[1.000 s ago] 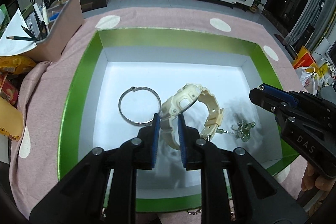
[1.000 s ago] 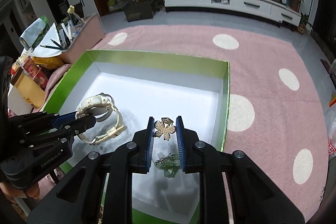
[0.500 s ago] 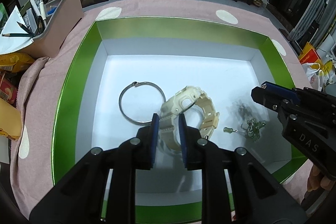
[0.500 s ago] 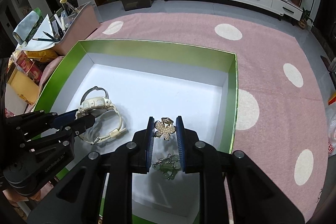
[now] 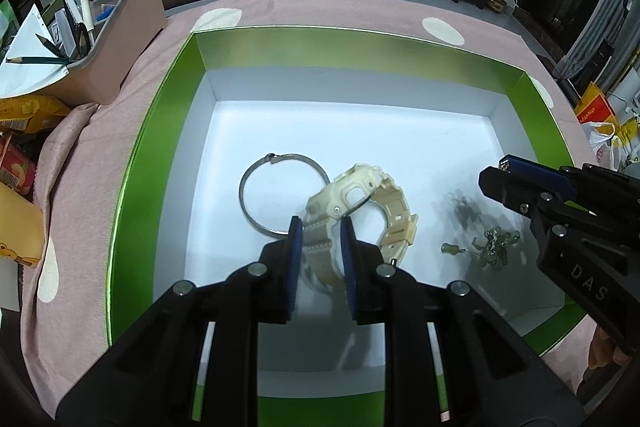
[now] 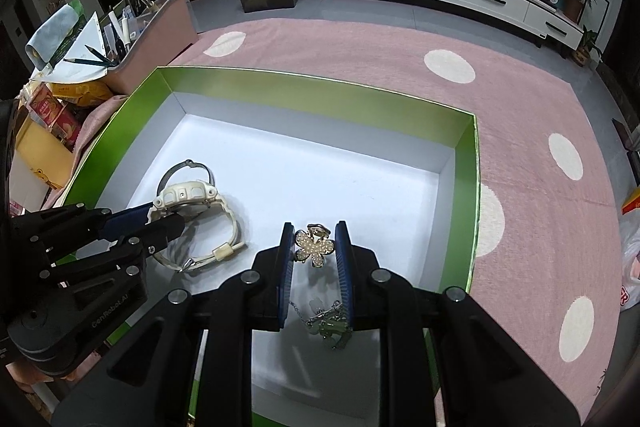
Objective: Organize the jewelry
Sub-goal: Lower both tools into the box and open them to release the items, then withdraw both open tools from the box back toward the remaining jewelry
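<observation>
A cream watch (image 5: 352, 195) stands tilted inside the green-walled box (image 5: 136, 163), its strap pinched by my left gripper (image 5: 320, 221), which is shut on it. A silver bangle (image 5: 244, 199) lies flat just left of the watch. My right gripper (image 6: 314, 225) is shut on a pearl flower clip (image 6: 314, 247), held above the box floor near the right wall (image 6: 474, 187). A green bead piece (image 6: 332, 325) lies on the floor under it, also in the left wrist view (image 5: 492, 251). There the right gripper (image 5: 496, 177) hides the clip.
The box sits on a pink cloth with white dots (image 6: 520, 131). A pink organiser with pencils and paper (image 5: 120, 39) stands at the back left, with snack packets (image 5: 24, 115) beside it. Bags (image 5: 600, 131) lie off the right edge. The box's far half holds nothing.
Both grips hold, on the watch and on the flower clip. The right wrist view has tipped slightly, so the box sits a little higher in it. Nothing in the box was moved.
</observation>
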Demonstrator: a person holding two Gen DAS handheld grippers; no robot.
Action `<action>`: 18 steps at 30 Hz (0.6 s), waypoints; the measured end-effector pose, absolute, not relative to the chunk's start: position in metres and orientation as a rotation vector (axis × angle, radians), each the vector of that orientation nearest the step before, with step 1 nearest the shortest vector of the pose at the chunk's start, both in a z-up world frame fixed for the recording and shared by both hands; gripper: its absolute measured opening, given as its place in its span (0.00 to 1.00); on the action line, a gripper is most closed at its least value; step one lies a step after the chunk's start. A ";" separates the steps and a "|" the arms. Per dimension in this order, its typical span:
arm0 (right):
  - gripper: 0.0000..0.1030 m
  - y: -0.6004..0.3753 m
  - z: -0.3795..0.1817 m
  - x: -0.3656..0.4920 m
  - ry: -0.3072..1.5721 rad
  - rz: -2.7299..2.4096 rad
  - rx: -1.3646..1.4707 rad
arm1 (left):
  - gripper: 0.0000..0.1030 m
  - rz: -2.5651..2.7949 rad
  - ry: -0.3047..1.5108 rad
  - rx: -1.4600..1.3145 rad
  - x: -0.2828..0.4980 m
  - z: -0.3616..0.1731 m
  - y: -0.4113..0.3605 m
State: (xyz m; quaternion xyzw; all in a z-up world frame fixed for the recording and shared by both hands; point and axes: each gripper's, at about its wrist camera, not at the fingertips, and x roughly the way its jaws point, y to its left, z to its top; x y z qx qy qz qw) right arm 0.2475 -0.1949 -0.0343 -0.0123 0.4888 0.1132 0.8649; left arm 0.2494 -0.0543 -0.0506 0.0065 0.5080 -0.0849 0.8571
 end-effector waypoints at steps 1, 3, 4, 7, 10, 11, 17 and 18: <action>0.20 -0.194 -0.035 0.248 1.026 0.235 -0.031 | 0.19 -0.179 1.066 0.012 0.249 -0.050 -0.054; 0.20 -0.193 -0.036 0.248 1.029 0.229 -0.041 | 0.20 -0.182 1.064 0.008 0.249 -0.050 -0.054; 0.20 -0.193 -0.036 0.248 1.031 0.226 -0.042 | 0.20 -0.182 1.063 0.005 0.249 -0.050 -0.054; 0.20 -0.193 -0.036 0.249 1.033 0.216 -0.038 | 0.20 -0.183 1.056 0.001 0.247 -0.047 -0.053; 0.21 -0.193 -0.036 0.248 1.033 0.207 -0.044 | 0.28 -0.184 1.038 0.002 0.244 -0.041 -0.052; 0.21 -0.193 -0.035 0.248 1.031 0.206 -0.045 | 0.30 -0.183 1.027 0.002 0.243 -0.037 -0.051; 0.37 -0.193 -0.029 0.242 1.021 0.198 -0.048 | 0.49 -0.175 0.986 0.006 0.236 -0.022 -0.046; 0.37 -0.193 -0.027 0.240 1.017 0.196 -0.048 | 0.51 -0.174 0.983 0.006 0.234 -0.020 -0.044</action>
